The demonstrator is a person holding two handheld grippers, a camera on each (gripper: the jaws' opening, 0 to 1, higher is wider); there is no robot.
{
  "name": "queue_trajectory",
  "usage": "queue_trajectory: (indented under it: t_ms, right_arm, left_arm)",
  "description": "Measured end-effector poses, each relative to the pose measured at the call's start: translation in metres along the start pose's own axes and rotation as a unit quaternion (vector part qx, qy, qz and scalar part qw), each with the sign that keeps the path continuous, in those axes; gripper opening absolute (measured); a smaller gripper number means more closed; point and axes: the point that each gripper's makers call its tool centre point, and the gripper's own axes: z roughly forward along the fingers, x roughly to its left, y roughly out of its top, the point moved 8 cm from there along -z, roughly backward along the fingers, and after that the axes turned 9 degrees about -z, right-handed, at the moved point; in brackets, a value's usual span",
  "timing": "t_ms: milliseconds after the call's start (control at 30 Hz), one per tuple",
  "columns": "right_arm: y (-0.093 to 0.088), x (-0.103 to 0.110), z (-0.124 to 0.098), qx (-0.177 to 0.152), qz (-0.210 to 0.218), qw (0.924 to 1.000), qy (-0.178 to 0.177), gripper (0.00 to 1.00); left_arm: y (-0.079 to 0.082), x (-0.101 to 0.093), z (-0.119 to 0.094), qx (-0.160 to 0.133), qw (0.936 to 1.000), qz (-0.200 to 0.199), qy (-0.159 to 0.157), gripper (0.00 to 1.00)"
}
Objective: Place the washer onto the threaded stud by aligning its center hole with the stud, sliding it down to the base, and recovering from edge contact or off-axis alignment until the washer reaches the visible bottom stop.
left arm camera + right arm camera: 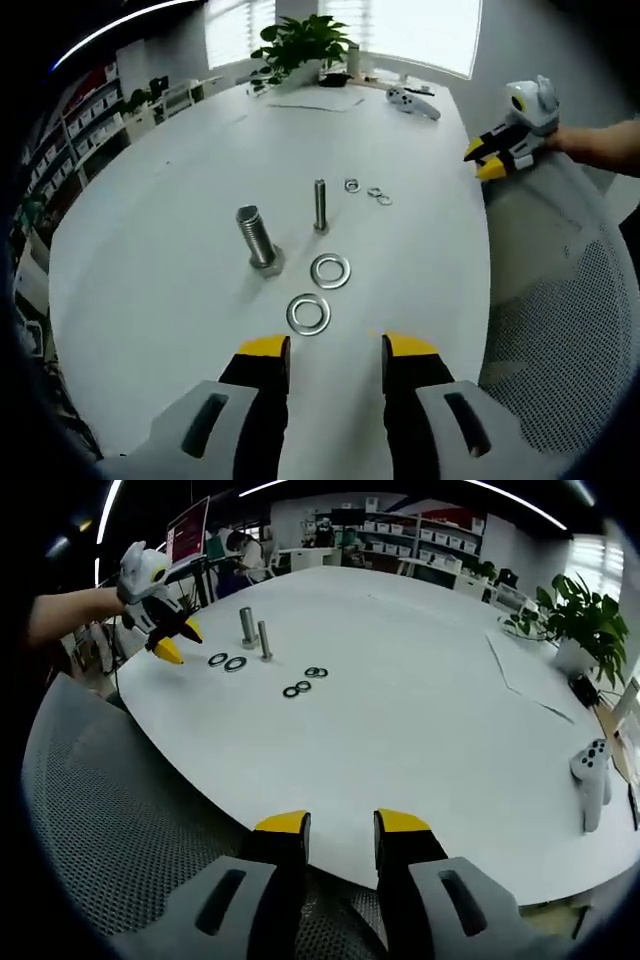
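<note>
Just beyond the empty, parted left gripper (335, 347) a washer (308, 314) lies flat before the upright threaded stud (320, 205); the right gripper (340, 825) also gapes empty.

small washers (371, 191) too tiny to count, controller (592, 780) edge-cropped

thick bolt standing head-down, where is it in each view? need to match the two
Left gripper view: thick bolt stands left of centre, above the two large washers, left of the thin bolt.
Right gripper view: thick bolt sits upper left, far across the table, beside the thin bolt, close to the left gripper.
Shared landmark: the potted plant, top centre in the left view, at the right edge in the right view.
</note>
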Motion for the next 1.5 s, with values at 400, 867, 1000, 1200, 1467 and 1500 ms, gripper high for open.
queue_trajectory:
  t_ms: [400, 867, 1000, 1200, 1467, 1500]
  right_arm:
    - [0.001, 0.001, 0.000, -0.005, -0.008, 0.9999, 0.010, 0.28]
    - [0.000, 0.004, 0.001, -0.004, -0.014, 0.9996, 0.022, 0.28]
    - [0.001, 0.003, 0.001, -0.008, -0.014, 0.9997, 0.021, 0.28]
    - [0.001, 0.003, 0.001, -0.009, -0.013, 0.9997, 0.020, 0.28]
    - [0.001, 0.003, 0.001, -0.010, -0.013, 0.9997, 0.019, 0.28]
    - [0.001, 0.003, 0.001, -0.010, -0.013, 0.9997, 0.019, 0.28]
  left_arm:
    - [0.018, 0.008, 0.025, 0.071, 0.9971, 0.027, 0.000, 0.35]
    - [0.027, 0.008, 0.042, 0.131, 0.9890, 0.069, 0.005, 0.30]
    - [0.029, 0.007, 0.043, 0.145, 0.9864, 0.078, 0.002, 0.29]
    - [0.032, 0.008, 0.045, 0.174, 0.9812, 0.084, 0.001, 0.30]
    - [0.034, 0.007, 0.047, 0.194, 0.9753, 0.105, 0.000, 0.28]
    - [0.034, 0.007, 0.047, 0.195, 0.9753, 0.104, 0.000, 0.28]
